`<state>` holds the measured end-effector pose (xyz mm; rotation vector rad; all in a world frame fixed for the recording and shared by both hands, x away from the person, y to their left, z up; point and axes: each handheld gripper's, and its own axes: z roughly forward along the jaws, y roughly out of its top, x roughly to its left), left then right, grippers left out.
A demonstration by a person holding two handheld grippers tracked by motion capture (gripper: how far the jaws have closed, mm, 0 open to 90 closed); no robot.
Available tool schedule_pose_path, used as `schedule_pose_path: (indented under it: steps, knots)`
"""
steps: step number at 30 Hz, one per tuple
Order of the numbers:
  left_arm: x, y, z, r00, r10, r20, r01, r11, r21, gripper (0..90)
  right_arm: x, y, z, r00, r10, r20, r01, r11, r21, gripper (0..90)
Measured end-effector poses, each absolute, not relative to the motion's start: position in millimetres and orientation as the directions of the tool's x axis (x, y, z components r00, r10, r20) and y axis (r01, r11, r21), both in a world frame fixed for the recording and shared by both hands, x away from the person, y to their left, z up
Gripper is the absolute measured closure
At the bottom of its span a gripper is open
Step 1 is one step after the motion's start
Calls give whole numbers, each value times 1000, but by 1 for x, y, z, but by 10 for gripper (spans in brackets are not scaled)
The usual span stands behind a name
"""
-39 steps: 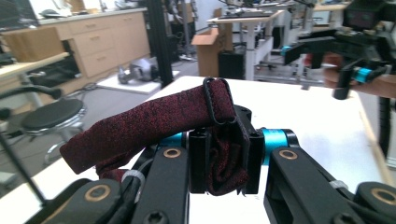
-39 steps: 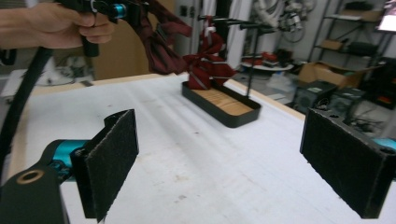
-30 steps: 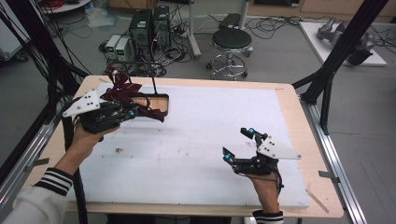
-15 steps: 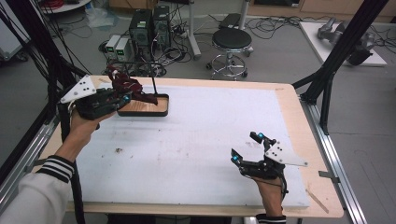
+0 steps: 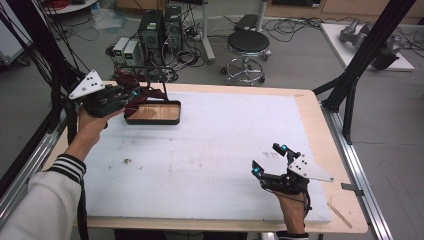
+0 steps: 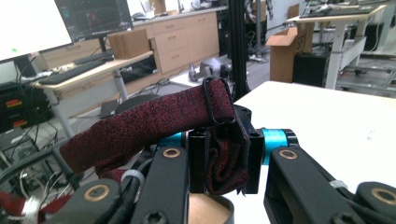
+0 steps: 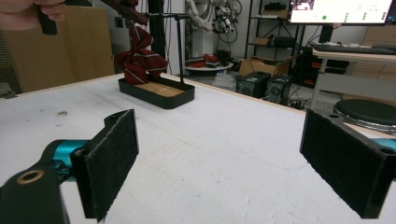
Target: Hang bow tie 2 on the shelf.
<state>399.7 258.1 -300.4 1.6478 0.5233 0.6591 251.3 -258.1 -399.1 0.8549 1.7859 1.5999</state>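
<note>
Clearly the dark-red necktie (image 6: 154,123) is soft, light and floppy; the left hand-held gripper (image 6: 223,161) pinches a folded bunch, while the right hand-held gripper (image 7: 224,163) gapes empty.

Grey floor (image 5: 300,60), black stool (image 5: 248,42)

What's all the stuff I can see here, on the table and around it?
Necktie: one, dark red, clamped in the left claw above the stand.
Stand: one, black tray with wooden floor and thin black rail, far left of the table.
Table: one, wooden with white mat.
Stool: one, black seat, on the floor beyond the table.
Computer towers: two, black, on the floor beyond the table.
Left claw: one, black, shut on the necktie.
Right claw: one, black, open above the table's near right.
</note>
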Motion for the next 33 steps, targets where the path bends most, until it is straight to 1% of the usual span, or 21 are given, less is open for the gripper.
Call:
schedule_pose_path:
  steps: [2,11,14,22,27,33]
  knots:
    - [403,256,-299,741,657,141,-21,-187,982,780,251,-259,-400,-621,784,-5,82,72,994,109]
    - [419,251,-298,730,669,140,-23,-181,983,779,253,-261,-401,-621,784,2,89,67,994,109]
    - [425,250,-303,719,682,132,0,-190,982,779,253,-262,-401,-617,787,3,87,63,994,109]
    - [434,251,-311,713,692,114,24,-187,982,779,253,-262,-402,-614,789,9,91,59,994,109]
    - [437,251,-314,712,693,110,34,-191,981,779,253,-262,-401,-615,788,3,85,63,994,109]
    - [440,251,-321,705,704,88,71,-194,978,778,253,-263,-401,-613,790,2,82,61,995,109]
